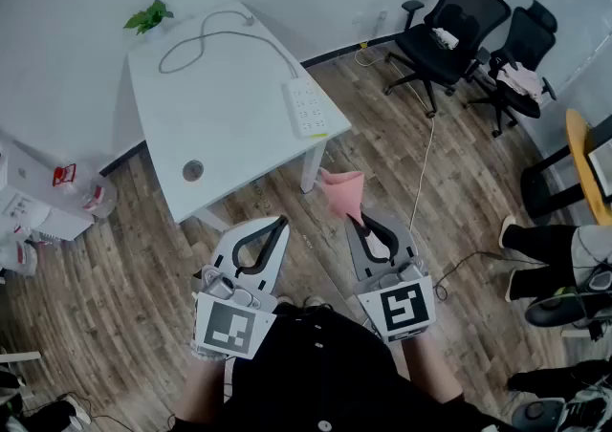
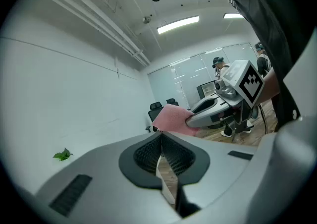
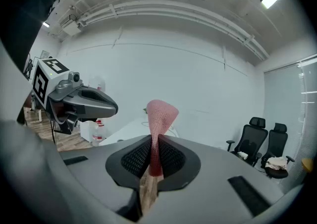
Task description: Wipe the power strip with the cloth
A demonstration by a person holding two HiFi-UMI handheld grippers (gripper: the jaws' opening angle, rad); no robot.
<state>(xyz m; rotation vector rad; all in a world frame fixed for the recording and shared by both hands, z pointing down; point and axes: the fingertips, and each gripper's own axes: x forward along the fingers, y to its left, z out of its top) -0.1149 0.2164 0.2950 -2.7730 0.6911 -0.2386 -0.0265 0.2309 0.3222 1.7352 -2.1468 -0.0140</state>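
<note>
One power strip [image 1: 308, 107] lies along the right edge of the table [image 1: 220, 115], upper centre, long axis running up-frame. Below, we hold both tools pointing up-frame: our right gripper [image 1: 357, 219] pinches the pink cloth [image 1: 341, 193], and our left gripper [image 1: 276, 224] is clenched empty.

Left gripper [image 1: 275, 225]: held low before the torso, pointing forward, jaws closed together, nothing between them. Right gripper [image 1: 360, 221]: alongside, parallel, jaws clamped on a pink cloth [image 1: 341, 191].
</note>
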